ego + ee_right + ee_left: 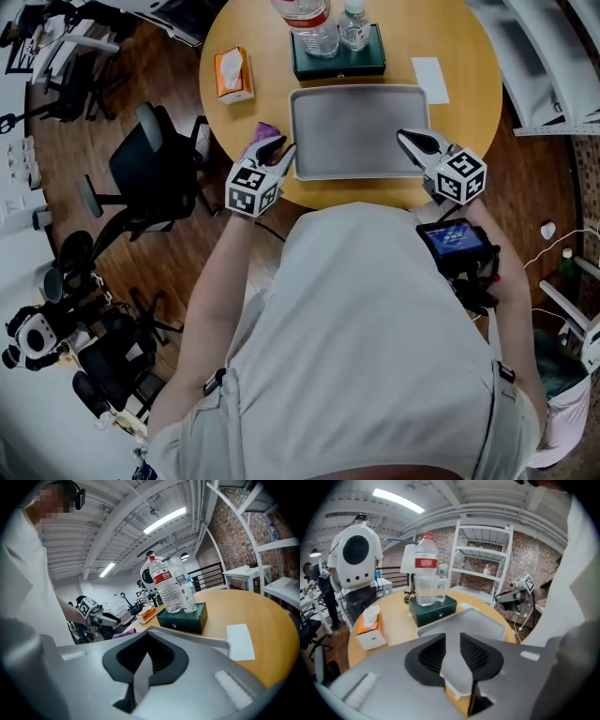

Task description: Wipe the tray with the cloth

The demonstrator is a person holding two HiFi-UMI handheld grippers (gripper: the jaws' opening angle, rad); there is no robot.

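Left gripper (284, 146): jaws apart, nothing between them; through the gap I see only the tray (356, 131) and the table (469, 75). It hangs at the tray's left edge, above the near corner.

Cloth (266, 130): purple, lying on the table just beside the tray's left rim, behind my left jaws. Not held.

Right gripper (405, 137): jaws nearly together, closed on the tray's right rim toward the near corner.

Tray lies flat on the round table, in front of me.
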